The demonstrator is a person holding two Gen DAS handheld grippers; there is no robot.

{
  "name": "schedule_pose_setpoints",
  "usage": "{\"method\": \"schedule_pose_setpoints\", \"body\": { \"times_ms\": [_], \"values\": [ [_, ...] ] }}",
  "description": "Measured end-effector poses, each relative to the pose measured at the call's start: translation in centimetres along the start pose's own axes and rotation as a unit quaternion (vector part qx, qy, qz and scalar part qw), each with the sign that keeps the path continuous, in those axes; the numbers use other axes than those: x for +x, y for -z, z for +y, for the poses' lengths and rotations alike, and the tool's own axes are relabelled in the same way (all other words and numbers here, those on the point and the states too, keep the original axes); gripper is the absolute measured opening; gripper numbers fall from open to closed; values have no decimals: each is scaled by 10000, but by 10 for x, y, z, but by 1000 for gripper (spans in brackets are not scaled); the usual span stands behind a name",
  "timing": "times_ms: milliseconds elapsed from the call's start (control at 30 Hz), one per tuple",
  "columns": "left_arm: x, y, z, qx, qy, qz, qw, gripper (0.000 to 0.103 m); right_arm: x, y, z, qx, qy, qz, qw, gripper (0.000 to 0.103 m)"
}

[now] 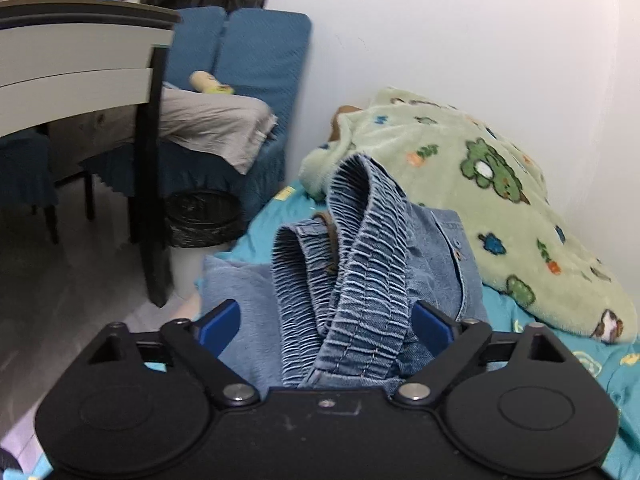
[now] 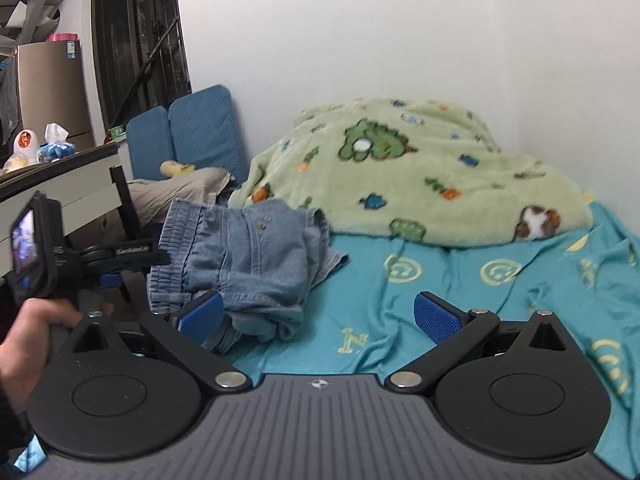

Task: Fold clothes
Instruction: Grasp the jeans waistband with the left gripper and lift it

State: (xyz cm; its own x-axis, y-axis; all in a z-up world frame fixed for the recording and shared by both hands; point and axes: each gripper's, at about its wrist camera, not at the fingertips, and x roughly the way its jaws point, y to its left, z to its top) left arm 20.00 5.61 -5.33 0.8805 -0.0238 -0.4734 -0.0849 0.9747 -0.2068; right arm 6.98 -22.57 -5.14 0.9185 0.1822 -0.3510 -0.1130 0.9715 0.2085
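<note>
Right now my left gripper (image 1: 326, 322) is spread wide, the bunched light-blue denim shorts with elastic waistband (image 1: 360, 272) lying between its blue pads. My right gripper (image 2: 318, 316) is wide too, empty, over the turquoise printed bedsheet (image 2: 440, 280). Green fleece cartoon blanket (image 2: 400, 168) behind.

The left gripper (image 1: 326, 320) has a black body with two round discs, silver pivot screws and blue ribbed pads (image 1: 430, 326) on its jaws. The right gripper (image 2: 320, 316) is built alike, with a grey ribbed top plate bearing a small compass-like mark. A bare hand (image 2: 28, 344) wraps the left unit's handle, which carries a small lit screen.
</note>
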Motion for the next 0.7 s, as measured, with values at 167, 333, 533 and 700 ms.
{"method": "schedule_pose_setpoints", "body": {
  "times_ms": [167,333,533,700],
  "values": [
    [12,7,-1,-100,480,77,9988,77,17,4,-15,525,-87,181,9984,103],
    [11,17,-11,-246,561,29,9981,44,25,7,-26,1001,-221,174,9946,103],
    [-34,22,-38,230,941,-559,9937,8,12,2,-28,884,-87,-213,9958,103],
    [-85,34,-69,518,1610,-706,9831,5,1,-4,-36,997,68,-455,9940,103]
  ]
}}
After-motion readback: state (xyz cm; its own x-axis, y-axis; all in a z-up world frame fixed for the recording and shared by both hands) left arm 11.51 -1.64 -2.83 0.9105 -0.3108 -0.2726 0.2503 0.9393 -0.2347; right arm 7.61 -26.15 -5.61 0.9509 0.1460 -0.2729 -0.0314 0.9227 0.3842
